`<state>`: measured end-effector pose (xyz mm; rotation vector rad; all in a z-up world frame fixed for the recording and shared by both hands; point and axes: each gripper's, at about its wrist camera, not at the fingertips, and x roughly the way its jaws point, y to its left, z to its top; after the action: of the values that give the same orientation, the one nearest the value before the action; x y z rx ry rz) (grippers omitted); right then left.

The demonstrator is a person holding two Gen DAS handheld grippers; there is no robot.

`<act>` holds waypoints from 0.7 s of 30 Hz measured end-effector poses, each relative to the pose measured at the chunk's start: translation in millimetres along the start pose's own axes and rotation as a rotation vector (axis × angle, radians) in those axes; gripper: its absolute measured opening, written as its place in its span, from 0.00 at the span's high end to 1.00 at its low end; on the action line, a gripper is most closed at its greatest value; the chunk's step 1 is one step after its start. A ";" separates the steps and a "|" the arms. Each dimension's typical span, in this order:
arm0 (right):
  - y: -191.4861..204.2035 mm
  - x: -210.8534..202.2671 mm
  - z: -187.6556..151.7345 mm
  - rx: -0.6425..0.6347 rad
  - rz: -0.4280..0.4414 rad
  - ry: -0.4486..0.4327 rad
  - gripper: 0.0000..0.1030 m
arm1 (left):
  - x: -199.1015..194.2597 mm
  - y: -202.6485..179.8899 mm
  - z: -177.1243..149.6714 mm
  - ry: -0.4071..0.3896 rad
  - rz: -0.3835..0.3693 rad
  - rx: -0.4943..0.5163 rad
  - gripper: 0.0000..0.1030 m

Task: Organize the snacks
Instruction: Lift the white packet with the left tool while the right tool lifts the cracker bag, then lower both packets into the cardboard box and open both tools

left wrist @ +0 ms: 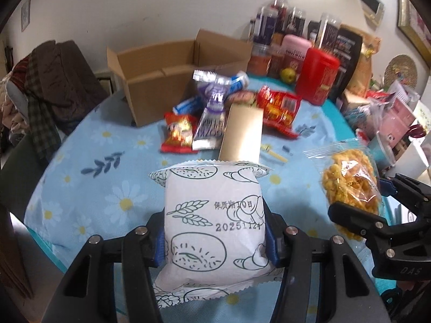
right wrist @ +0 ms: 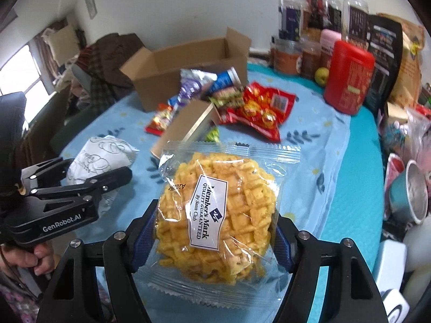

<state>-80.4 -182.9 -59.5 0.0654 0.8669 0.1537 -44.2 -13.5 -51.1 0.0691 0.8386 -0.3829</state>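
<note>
My left gripper [left wrist: 215, 239] is shut on a white bread packet [left wrist: 212, 226] printed with green wheat and croissant drawings, held above the blue flowered tablecloth [left wrist: 89, 188]. My right gripper [right wrist: 215, 231] is shut on a clear packet of yellow lattice crackers [right wrist: 218, 215]. Each gripper shows in the other's view, the right one [left wrist: 358, 202] with its crackers [left wrist: 347, 188], the left one [right wrist: 89, 172] with the bread packet [right wrist: 99, 158]. An open cardboard box [left wrist: 167, 80] stands at the back. A pile of snack packets [left wrist: 231, 107] lies in front of it.
A flat brown carton [left wrist: 242, 134] lies beside the pile. A red canister [left wrist: 317, 75], jars and bags [right wrist: 336, 27] stand at the back right. A blue cup [right wrist: 412, 196] and clutter sit at the right edge. Clothes [left wrist: 54, 80] hang on a chair left.
</note>
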 end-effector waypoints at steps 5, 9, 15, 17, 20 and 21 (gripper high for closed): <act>6.7 -15.4 16.2 -0.030 0.017 -0.051 0.28 | -15.1 -2.2 16.0 -0.059 -0.016 0.005 0.47; 9.9 -28.4 34.5 -0.064 0.025 -0.098 0.28 | -27.7 -1.9 34.3 -0.118 -0.026 0.011 0.47; 10.6 -38.5 69.1 -0.115 0.024 -0.171 0.28 | -40.1 -1.8 67.4 -0.200 -0.036 0.028 0.47; 10.2 -40.3 80.2 -0.127 0.033 -0.195 0.28 | -40.8 -1.1 78.7 -0.221 -0.035 0.031 0.47; 11.4 -40.5 101.3 -0.156 0.046 -0.234 0.28 | -40.3 2.6 96.5 -0.250 -0.027 0.028 0.47; 11.6 -40.3 106.5 -0.163 0.049 -0.243 0.28 | -39.8 3.9 100.4 -0.256 -0.025 0.026 0.47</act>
<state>-26.1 -177.4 41.1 -0.0463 0.6081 0.2560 4.6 -18.7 45.1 0.0330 0.5825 -0.4163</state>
